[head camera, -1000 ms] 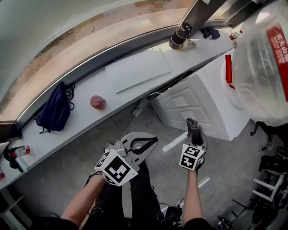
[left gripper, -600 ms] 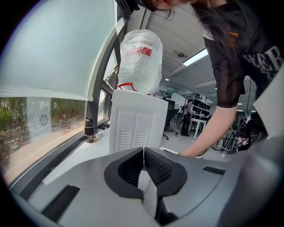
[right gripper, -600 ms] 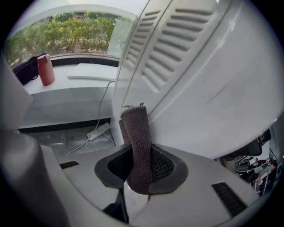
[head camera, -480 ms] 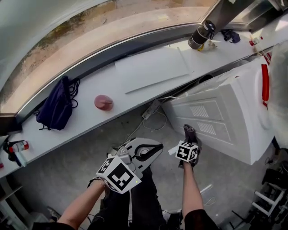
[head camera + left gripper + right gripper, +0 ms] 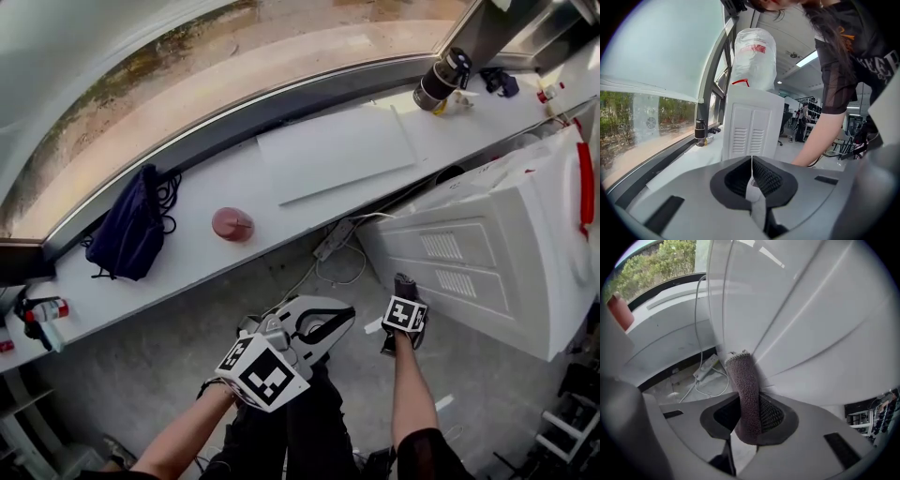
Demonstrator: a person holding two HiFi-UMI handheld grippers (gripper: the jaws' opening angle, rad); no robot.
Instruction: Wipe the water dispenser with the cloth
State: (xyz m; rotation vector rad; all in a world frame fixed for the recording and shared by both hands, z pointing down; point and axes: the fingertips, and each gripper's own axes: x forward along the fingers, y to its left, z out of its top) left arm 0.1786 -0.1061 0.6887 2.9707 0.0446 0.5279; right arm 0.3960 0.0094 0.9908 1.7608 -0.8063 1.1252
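Note:
The white water dispenser [image 5: 487,262] stands at the right of the head view, its vented panel facing me; it fills the right gripper view as a white wall [image 5: 801,324]. My right gripper [image 5: 405,286] is shut on a folded grey-brown cloth [image 5: 744,394], whose top edge rests against the dispenser's lower side. The cloth [image 5: 404,284] shows dark above the marker cube. My left gripper [image 5: 323,323] hangs lower left, shut with nothing in it [image 5: 751,176], apart from the dispenser [image 5: 752,124], whose water bottle [image 5: 755,58] stands on top.
A long white sill [image 5: 187,244] under the window carries a dark blue bag [image 5: 127,230], a red cap-like object [image 5: 232,223], a white board [image 5: 337,150] and a black cylinder [image 5: 442,78]. A power strip and cable [image 5: 336,240] lie on the floor beside the dispenser.
The head view has swung so the dispenser sits farther right. My right gripper with the cloth has slid down and left along the dispenser's side. The left gripper stays shut and low.

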